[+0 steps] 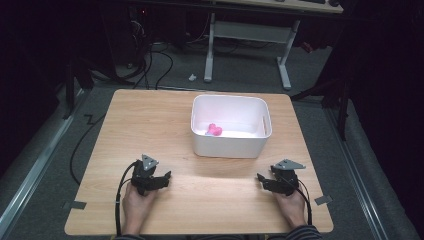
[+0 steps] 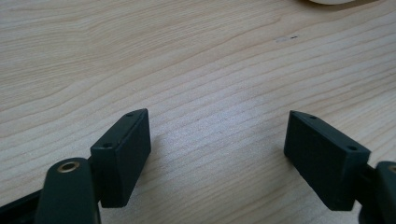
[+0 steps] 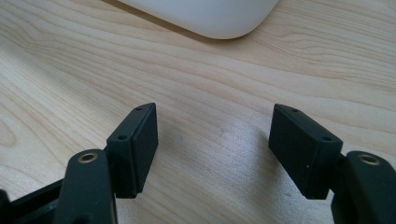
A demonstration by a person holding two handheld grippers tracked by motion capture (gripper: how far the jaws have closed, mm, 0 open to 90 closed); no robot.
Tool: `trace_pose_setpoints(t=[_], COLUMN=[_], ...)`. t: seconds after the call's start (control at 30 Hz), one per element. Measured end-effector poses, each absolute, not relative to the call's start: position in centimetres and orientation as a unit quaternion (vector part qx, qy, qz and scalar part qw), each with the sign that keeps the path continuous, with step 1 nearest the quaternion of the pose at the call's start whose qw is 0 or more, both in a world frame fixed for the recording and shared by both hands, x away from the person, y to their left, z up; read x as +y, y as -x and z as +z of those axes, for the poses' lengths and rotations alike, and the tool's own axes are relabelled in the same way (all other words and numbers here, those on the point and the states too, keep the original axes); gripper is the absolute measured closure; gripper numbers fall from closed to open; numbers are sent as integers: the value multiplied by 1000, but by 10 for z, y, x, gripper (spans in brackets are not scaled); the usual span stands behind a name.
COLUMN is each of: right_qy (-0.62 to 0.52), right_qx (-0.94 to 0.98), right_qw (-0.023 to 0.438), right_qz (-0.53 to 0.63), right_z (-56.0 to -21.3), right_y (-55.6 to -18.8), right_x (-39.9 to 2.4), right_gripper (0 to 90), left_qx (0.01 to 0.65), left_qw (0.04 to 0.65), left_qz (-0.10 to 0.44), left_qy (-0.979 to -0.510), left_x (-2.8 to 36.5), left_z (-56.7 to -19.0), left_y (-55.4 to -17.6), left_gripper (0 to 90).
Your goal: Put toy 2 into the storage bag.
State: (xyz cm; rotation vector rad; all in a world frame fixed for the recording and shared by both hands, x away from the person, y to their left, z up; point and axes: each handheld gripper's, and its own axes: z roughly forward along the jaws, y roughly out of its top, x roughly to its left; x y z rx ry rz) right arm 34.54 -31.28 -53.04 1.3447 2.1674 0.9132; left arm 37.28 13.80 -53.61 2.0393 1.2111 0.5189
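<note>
**Wooden table and what was borne on it**

A light wooden table [image 1: 150, 130] with rounded corners was seen standing on grey carpet. A white plastic bin [image 1: 230, 145] was placed directly on its far half, right of the middle. Nearer the front edge, well apart from the bin, the left gripper [image 1: 162, 179] and the right gripper [image 1: 264, 181] were rested on the bare wood, one toward each side
</note>
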Motion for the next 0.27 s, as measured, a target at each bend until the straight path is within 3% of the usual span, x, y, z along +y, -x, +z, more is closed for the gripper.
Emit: trace_pose_setpoints(t=[0.27], right_qy=[-487], right_qx=[781], right_qw=[215], right_qz=[328], right_z=[-531], right_y=[-346], right_x=[-313], right_gripper=[318], left_qx=[467], left_qw=[349], left_qz=[200], left_qy=[-787], left_x=[138], left_z=[-536], left_y=[-373], left_gripper=[232])
